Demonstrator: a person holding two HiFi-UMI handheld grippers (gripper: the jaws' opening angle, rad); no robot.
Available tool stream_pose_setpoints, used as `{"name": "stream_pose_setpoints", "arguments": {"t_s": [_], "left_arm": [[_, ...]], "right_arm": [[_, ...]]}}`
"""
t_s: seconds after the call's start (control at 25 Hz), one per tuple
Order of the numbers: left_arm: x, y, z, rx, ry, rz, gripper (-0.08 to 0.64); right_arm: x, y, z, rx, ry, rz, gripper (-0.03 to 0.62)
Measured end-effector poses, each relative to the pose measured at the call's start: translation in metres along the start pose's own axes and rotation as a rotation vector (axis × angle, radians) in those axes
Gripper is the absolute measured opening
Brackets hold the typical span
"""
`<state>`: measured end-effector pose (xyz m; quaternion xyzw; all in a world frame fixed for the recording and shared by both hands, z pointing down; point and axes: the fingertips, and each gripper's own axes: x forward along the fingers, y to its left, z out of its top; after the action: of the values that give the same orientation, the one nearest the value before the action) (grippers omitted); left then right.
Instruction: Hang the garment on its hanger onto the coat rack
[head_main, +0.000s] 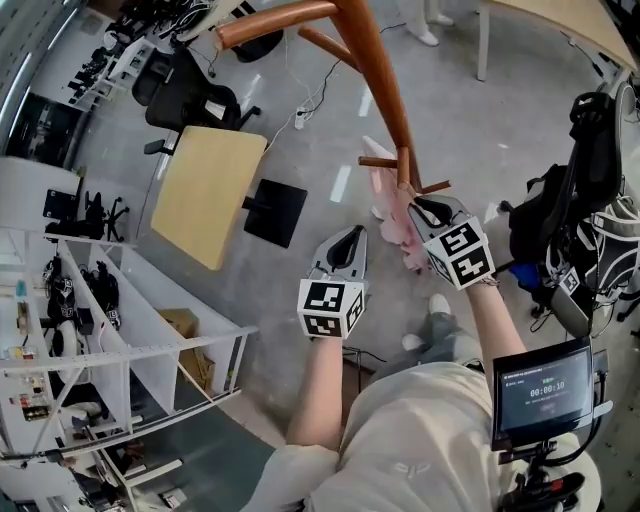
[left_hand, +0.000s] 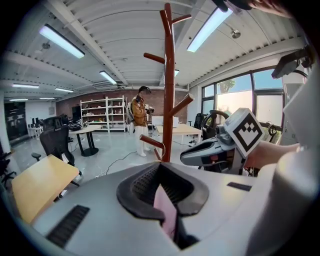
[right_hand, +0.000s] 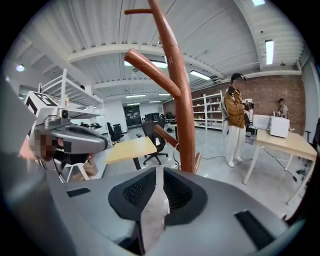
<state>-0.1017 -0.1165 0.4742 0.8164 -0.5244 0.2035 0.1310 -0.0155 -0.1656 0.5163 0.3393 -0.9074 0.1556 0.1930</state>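
Observation:
The brown wooden coat rack (head_main: 375, 70) runs down from the top of the head view, its low pegs just above my right gripper (head_main: 428, 212). Under those pegs hangs the pink garment (head_main: 390, 210). The left gripper (head_main: 350, 238) sits a little lower left of it. In the left gripper view the rack (left_hand: 169, 75) stands straight ahead and the jaws (left_hand: 162, 185) are shut on a pink fold of the garment (left_hand: 165, 210). My right gripper's jaws (right_hand: 156, 187) pinch a pale strip of cloth (right_hand: 152, 215), with the rack (right_hand: 180, 100) close in front. I cannot make out the hanger.
A light wooden table (head_main: 205, 190) and a black office chair (head_main: 190, 95) stand to the left, with white shelving (head_main: 130, 340) nearer. Black bags and gear (head_main: 590, 170) are piled at the right. A person (right_hand: 234, 117) stands beyond the rack beside another table (right_hand: 285, 142).

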Motion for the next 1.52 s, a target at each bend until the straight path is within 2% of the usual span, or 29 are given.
{"name": "stream_pose_setpoints", "arguments": {"t_s": [0.2,0.44,0.6,0.76,1.2,1.36,1.52], "left_arm": [[-0.034,0.009,0.002,-0.027,-0.050,0.072,0.006],[-0.102,0.032,0.005,-0.062,-0.115,0.196,0.006],[-0.164,0.047,0.007,-0.091,-0.165,0.315,0.006],[-0.230,0.069,-0.002,-0.128,-0.204,0.466,0.006],[-0.426,0.088,-0.055,-0.253,-0.273,0.823,0.006],[-0.474,0.084,-0.076,-0.291,-0.280,0.921,0.006],[-0.507,0.081,-0.086,-0.306,-0.293,0.985,0.006]], "right_arm": [[-0.010,0.045,0.027,-0.087,-0.035,0.098,0.052],[-0.023,0.124,0.071,-0.173,-0.110,0.253,0.051],[-0.034,0.184,0.098,-0.235,-0.163,0.384,0.051],[-0.037,0.253,0.121,-0.270,-0.211,0.567,0.051],[-0.066,0.449,0.133,-0.329,-0.214,1.023,0.051],[-0.077,0.500,0.130,-0.362,-0.209,1.128,0.051],[-0.084,0.534,0.130,-0.381,-0.211,1.184,0.049]]}}
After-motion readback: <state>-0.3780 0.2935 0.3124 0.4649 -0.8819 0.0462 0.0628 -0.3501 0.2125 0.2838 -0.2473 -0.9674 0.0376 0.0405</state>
